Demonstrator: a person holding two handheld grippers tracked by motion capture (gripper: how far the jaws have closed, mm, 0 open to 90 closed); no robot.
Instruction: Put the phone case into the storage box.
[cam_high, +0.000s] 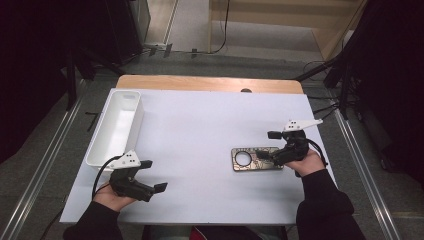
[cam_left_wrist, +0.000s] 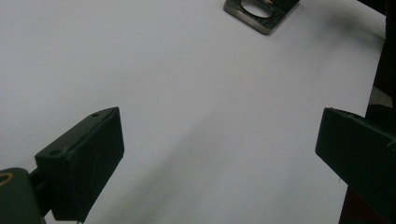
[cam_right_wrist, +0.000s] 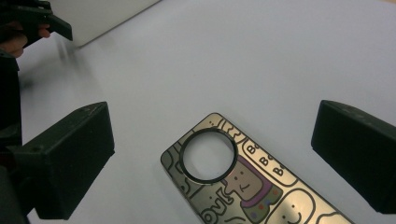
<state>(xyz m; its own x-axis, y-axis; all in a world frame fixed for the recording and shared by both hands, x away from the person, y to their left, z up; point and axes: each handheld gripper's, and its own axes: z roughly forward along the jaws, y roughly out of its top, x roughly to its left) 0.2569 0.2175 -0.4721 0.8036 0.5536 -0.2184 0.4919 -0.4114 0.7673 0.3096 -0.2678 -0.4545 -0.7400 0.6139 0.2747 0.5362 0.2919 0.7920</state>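
While the right gripper (cam_high: 274, 146) hovers directly over it, the flat metal plate (cam_high: 256, 159) lies on the white table sheet (cam_high: 200, 135), right of centre and toward the near edge. In the high view its long axis runs left to right, with the round cut-out (cam_high: 243, 158) at its left end. My right gripper sits at the plate's right end, jaws spread wide with nothing between them; in the right gripper view the plate (cam_right_wrist: 243, 182) lies between and below the two jaws, apart from both. The right hand is clearly the nearer one.

The left gripper (cam_high: 152, 176) is well apart, near-left on the sheet, jaws also spread and empty; its view catches the plate (cam_left_wrist: 259, 11) far off. The white bin (cam_high: 116, 126) stands far-left, just beyond that hand.

Markings: cartoon figures printed on the plate, a smiling face, and letters I can only partly read, possibly "Bo" repeated. No brand legible.

Judgement: a grasp would come across the plate's short width.
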